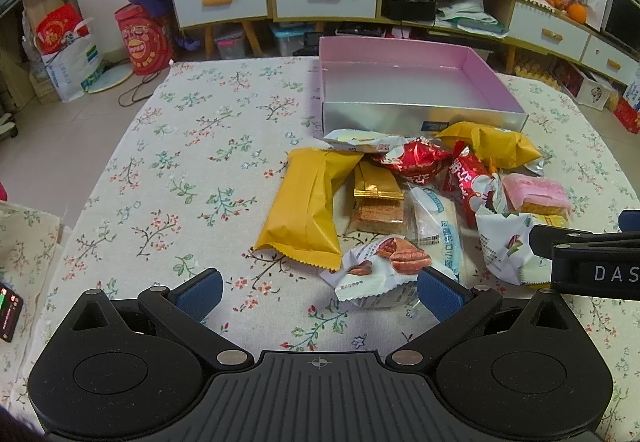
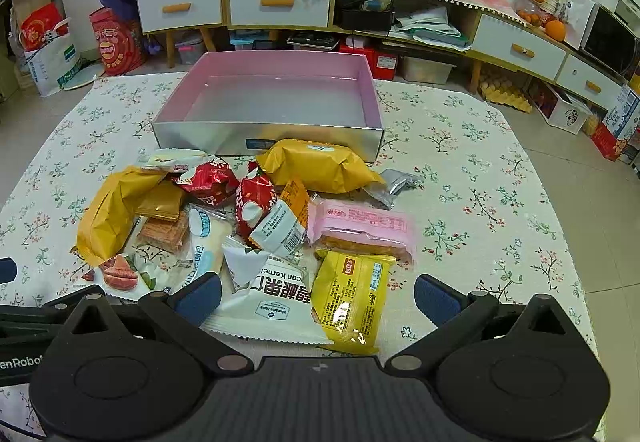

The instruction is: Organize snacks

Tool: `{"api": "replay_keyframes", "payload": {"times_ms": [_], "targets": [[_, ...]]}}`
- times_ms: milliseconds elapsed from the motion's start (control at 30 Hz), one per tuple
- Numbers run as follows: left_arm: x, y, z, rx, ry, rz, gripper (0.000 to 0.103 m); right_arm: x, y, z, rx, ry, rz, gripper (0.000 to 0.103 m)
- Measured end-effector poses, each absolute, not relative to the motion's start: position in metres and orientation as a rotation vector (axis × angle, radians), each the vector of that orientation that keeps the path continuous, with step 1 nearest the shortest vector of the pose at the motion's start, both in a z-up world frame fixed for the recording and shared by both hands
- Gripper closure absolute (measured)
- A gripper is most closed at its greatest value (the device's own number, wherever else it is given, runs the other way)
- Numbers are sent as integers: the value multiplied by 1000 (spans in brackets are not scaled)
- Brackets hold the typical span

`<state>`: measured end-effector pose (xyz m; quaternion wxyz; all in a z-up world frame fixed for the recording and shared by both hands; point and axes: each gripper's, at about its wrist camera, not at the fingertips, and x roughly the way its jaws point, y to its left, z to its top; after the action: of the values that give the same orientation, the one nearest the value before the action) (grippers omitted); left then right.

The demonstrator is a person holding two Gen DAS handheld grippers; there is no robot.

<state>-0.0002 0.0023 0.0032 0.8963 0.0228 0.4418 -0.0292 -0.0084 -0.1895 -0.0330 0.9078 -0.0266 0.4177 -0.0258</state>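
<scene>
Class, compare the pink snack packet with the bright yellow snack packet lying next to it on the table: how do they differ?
The pink packet is pale pink with red print; the yellow packet is bright yellow with an orange label. The pink packet lies crosswise, farther from the right gripper; the yellow packet lies lengthwise, nearer, between its open jaws. Both are sealed, lie flat on the flowered tablecloth, and sit outside the box.

Pink-lined silver box [image 2: 268, 138], mustard packet [image 1: 306, 210], floral cream tablecloth [image 1: 180, 162].
</scene>
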Motion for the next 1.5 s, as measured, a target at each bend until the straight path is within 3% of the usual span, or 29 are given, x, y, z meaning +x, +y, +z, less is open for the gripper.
{"api": "replay_keyframes", "payload": {"times_ms": [667,967,1200,1500], "targets": [[6,13,22,4,857,-148,0,-7,-195,-29,-76,854,-35,25],[41,19,20,-36,1001,-274,0,-5,-216,-25,-27,779,39,25],[70,25,16,-11,1012,-279,0,22,-226,-21,78,859,139,25],[94,52,-5,-111,1034,-312,7,46,-236,-34,322,1006,262,43]]}}
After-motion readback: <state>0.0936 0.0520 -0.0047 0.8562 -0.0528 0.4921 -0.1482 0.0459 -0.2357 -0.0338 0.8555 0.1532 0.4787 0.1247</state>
